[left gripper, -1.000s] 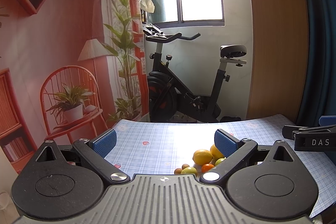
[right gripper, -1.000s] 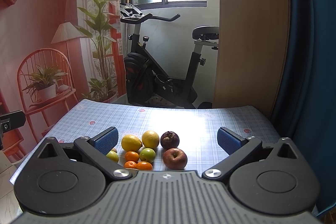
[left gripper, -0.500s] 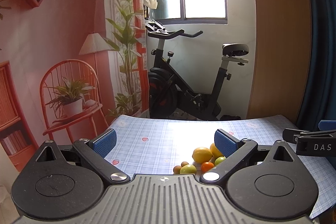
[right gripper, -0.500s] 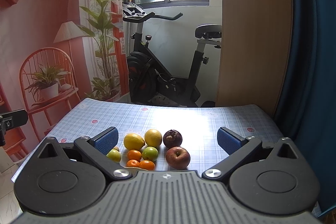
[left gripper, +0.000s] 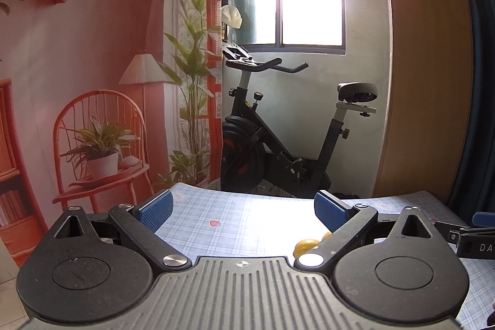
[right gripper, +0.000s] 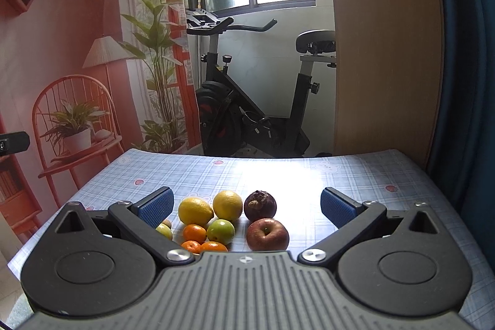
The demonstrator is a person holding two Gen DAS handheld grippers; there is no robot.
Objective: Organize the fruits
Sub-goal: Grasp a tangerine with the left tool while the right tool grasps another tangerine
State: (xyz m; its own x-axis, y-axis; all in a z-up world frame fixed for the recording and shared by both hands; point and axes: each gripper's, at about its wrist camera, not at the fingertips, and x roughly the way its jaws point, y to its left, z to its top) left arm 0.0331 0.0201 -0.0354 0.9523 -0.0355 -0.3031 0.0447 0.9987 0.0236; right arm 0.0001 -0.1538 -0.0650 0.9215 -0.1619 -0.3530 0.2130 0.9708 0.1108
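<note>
In the right wrist view a cluster of fruit lies on the checked tablecloth [right gripper: 309,175]: two lemons [right gripper: 195,211] [right gripper: 227,205], a dark mangosteen [right gripper: 260,205], a red apple [right gripper: 267,234], a green fruit [right gripper: 220,231] and small oranges [right gripper: 194,233]. My right gripper [right gripper: 247,204] is open and empty, just above and behind the fruit. My left gripper [left gripper: 244,211] is open and empty, left of the fruit; only one lemon [left gripper: 304,246] shows beside its right finger. The right gripper's tip [left gripper: 470,240] shows at the left view's right edge.
An exercise bike [right gripper: 256,113] stands beyond the table's far edge. A wooden panel [right gripper: 386,51] and blue curtain [right gripper: 464,51] are at the right. A printed backdrop with a chair [left gripper: 99,150] is at the left.
The left gripper has tilted up, so most fruit has dropped behind its body. The right gripper has moved slightly closer to the fruit. Both stay open.
</note>
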